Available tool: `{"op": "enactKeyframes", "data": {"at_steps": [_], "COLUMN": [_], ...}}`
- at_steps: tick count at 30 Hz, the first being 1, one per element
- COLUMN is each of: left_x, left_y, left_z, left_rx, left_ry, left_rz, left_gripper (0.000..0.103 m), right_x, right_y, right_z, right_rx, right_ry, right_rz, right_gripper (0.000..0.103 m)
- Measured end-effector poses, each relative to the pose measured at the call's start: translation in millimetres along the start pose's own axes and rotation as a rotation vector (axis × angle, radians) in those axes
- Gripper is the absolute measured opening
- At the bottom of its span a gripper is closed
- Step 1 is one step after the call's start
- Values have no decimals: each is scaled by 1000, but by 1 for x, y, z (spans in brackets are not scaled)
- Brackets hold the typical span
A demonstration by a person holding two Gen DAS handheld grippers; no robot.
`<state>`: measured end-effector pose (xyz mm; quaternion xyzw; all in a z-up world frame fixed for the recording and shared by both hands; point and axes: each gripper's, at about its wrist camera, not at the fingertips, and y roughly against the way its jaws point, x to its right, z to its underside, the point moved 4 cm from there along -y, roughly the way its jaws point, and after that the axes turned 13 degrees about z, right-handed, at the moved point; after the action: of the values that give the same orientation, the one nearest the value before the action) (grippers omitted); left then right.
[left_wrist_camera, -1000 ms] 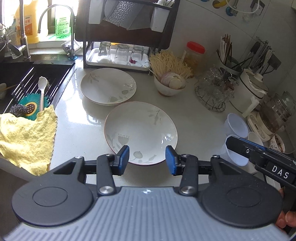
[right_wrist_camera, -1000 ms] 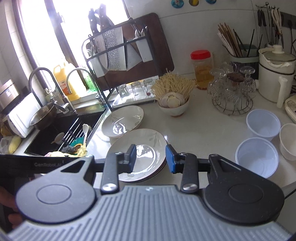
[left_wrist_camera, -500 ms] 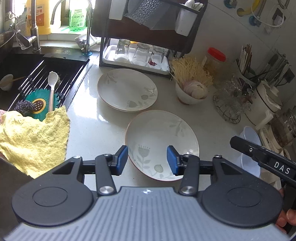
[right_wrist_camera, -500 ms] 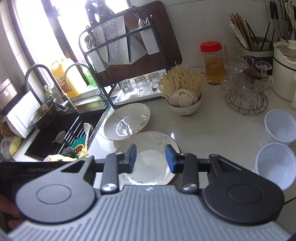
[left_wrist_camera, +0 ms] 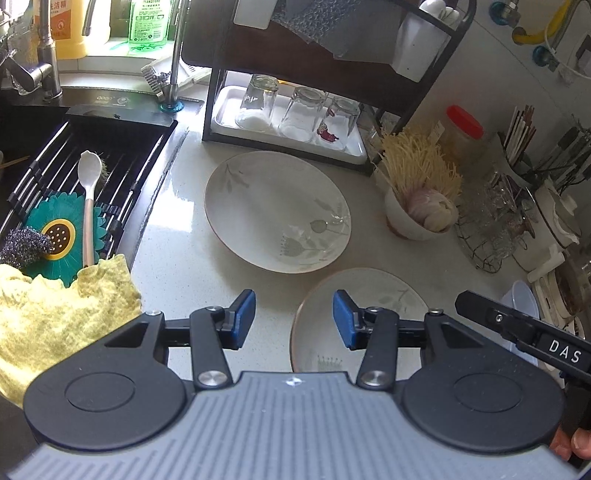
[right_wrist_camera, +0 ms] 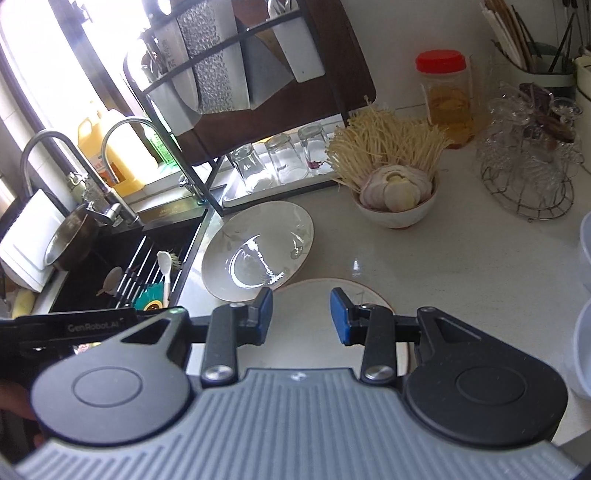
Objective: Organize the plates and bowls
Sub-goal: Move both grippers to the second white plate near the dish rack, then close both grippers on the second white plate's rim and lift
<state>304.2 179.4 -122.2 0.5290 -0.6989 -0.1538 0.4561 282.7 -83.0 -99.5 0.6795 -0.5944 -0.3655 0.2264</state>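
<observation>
Yellow cloth (left_wrist_camera: 55, 317) by sink, green "maxbrote" bottle (left_wrist_camera: 149, 22), upturned glasses (left_wrist_camera: 258, 101) in rack tray, two plates (left_wrist_camera: 277, 210) on counter, bowl (left_wrist_camera: 410, 221) holding enoki, left gripper (left_wrist_camera: 293, 319) and right gripper (right_wrist_camera: 301, 314) part-open, empty, "DAS" tag.

Glossy ceramic plates (left_wrist_camera: 277, 210) (smooth), nubbly yellow cloth (left_wrist_camera: 55, 317).

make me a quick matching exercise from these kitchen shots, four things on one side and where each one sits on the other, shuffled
Things:
1. white spoon
2. drinking glasses
3. sliced onion
4. yellow cloth

Places:
A. in a white bowl beside the noodles
B. on the sink rack
C. draped at the sink's near edge
D. upside down on a white tray

Pairs: 1-B, 2-D, 3-A, 4-C
</observation>
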Motion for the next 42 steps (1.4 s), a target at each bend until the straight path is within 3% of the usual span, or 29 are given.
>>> {"op": "enactKeyframes", "data": {"at_steps": [4,6,7,8,27,39,42], "left_x": [-25,-38,-45,-50,-116,-130,-131], "left_y": [-13,-20,-24,-28,-98,-124,-130], "left_z": [-15,-22,-25,-28,-78,-93,-97], "left_rx": [-10,-17,-20,-24,-110,-137,-144], "left_ry": [19,30,34,37,27,-10,-12], "left_rz": [-3,-6,-5,-5,50,70,79], "left_gripper": [53,53,54,55,55,53,45], "right_x": [-10,-15,-18,-20,-40,-49,-50], "right_y": [-24,-37,-43,-49,-154,-189,-194], "right_z": [-6,-8,-9,-11,-32,-35,-34], "right_rx": [-38,-61,-66,-68,-140,-163,-165], "right_ry": [-13,-21,-30,-37,-113,-78,-66], "right_rz": [-3,3,1,-8,50,110,123], "right_gripper": [39,50,65,71,69,43,38]}}
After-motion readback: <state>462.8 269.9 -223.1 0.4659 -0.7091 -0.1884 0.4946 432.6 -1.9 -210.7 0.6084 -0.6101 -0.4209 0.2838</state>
